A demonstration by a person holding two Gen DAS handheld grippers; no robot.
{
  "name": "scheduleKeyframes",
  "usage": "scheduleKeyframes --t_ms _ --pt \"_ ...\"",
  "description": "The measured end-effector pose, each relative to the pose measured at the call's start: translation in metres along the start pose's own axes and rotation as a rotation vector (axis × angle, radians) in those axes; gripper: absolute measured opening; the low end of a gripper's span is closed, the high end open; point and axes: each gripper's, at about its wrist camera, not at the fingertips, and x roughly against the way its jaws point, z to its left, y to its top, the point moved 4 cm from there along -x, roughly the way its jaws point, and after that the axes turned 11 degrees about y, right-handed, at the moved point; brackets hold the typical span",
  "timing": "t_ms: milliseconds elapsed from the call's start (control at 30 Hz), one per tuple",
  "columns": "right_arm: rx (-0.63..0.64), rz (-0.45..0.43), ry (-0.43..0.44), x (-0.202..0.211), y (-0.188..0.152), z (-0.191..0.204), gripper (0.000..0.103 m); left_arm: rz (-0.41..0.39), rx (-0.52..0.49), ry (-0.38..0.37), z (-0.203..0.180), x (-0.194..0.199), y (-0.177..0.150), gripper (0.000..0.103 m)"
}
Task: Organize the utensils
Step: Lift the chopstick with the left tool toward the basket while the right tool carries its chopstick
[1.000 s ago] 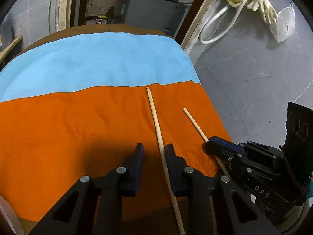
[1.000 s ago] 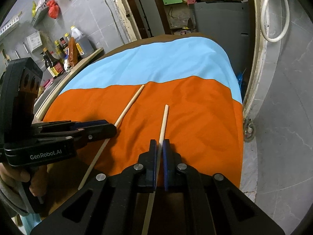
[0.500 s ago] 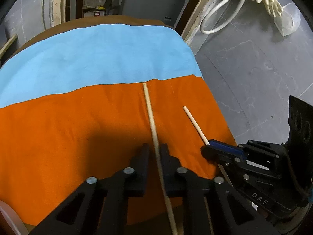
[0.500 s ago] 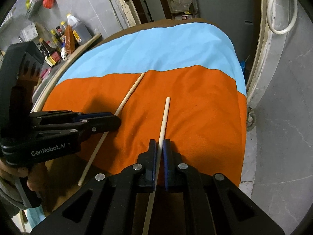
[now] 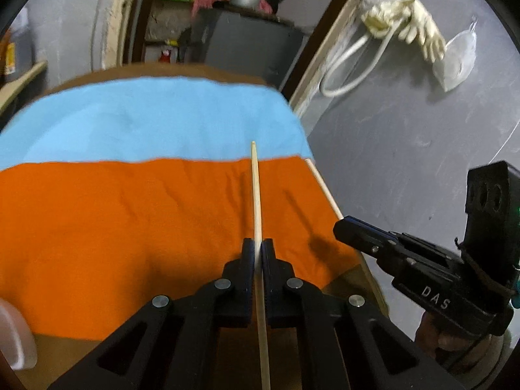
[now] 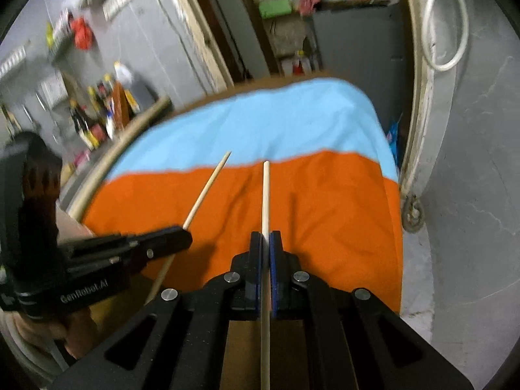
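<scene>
Two pale wooden chopsticks are each pinched by a gripper above the orange cloth [image 5: 130, 221]. In the left wrist view my left gripper [image 5: 258, 248] is shut on one chopstick [image 5: 256, 195], which points ahead past the orange edge. The right gripper [image 5: 339, 226] shows at the right, with its chopstick [image 5: 321, 183] sticking out toward the table's right edge. In the right wrist view my right gripper [image 6: 266, 240] is shut on its chopstick [image 6: 266, 195]. The left gripper [image 6: 183, 235] enters from the left holding the other chopstick [image 6: 208, 188]. Both sticks hang clear of the cloth.
A light blue cloth [image 5: 146, 120] covers the far half of the brown table [image 6: 247, 334]. A grey wall with hanging gloves [image 5: 409, 29] and a hose [image 6: 448, 22] stands to the right. Bottles [image 6: 97, 110] line a shelf at left. A white rim [image 5: 16, 334] sits at the near left.
My left gripper closed on its chopstick, which had lain on the cloth. Both grippers then rose, lifting the two chopsticks off the orange cloth.
</scene>
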Motion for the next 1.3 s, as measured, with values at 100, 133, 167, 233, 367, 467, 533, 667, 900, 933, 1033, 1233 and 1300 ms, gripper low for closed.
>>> scheduleKeyframes --t_ms 100,133,167,233,367,467,533,667,900,933,1033,1233,1300 --pt "0.018 -0.102 0.031 0.019 0.005 0.015 0.004 -0.095 0.027 -0.015 0.005 0.03 0.004 0.005" --pt "0.027 -0.134 0.042 0.025 0.007 0.021 0.004 -0.121 0.031 -0.018 0.005 0.038 0.006 0.005" --pt "0.036 -0.157 0.049 0.03 0.009 0.027 0.004 -0.151 0.033 -0.021 0.006 0.048 0.008 0.005" --pt "0.061 -0.209 0.063 0.042 0.015 0.042 0.004 -0.208 0.035 -0.022 0.009 0.067 0.012 0.005" --pt "0.105 -0.274 0.092 0.056 0.027 0.073 0.004 -0.31 0.053 -0.025 0.021 0.108 0.021 0.005" --pt "0.131 -0.315 0.129 0.065 0.036 0.1 0.004 -0.373 0.079 -0.029 0.035 0.137 0.026 0.005" --pt "0.152 -0.342 0.159 0.069 0.043 0.122 0.004 -0.404 0.091 -0.028 0.045 0.152 0.03 0.005" --pt "0.192 -0.383 0.218 0.071 0.053 0.162 0.004 -0.471 0.122 -0.012 0.074 0.19 0.029 0.005" --pt "0.26 -0.438 0.328 0.063 0.06 0.239 0.004 -0.544 0.169 0.039 0.128 0.228 0.025 0.005" --pt "0.263 -0.447 0.345 0.06 0.061 0.25 0.004 -0.555 0.173 0.048 0.138 0.233 0.024 0.005" --pt "0.27 -0.473 0.378 0.052 0.059 0.274 0.004 -0.586 0.183 0.073 0.159 0.246 0.023 0.005" --pt "0.244 -0.551 0.472 0.029 0.061 0.307 0.004 -0.685 0.26 0.114 0.213 0.263 0.024 0.005" --pt "0.233 -0.581 0.499 0.019 0.059 0.315 0.004 -0.751 0.321 0.112 0.235 0.268 0.019 0.005"
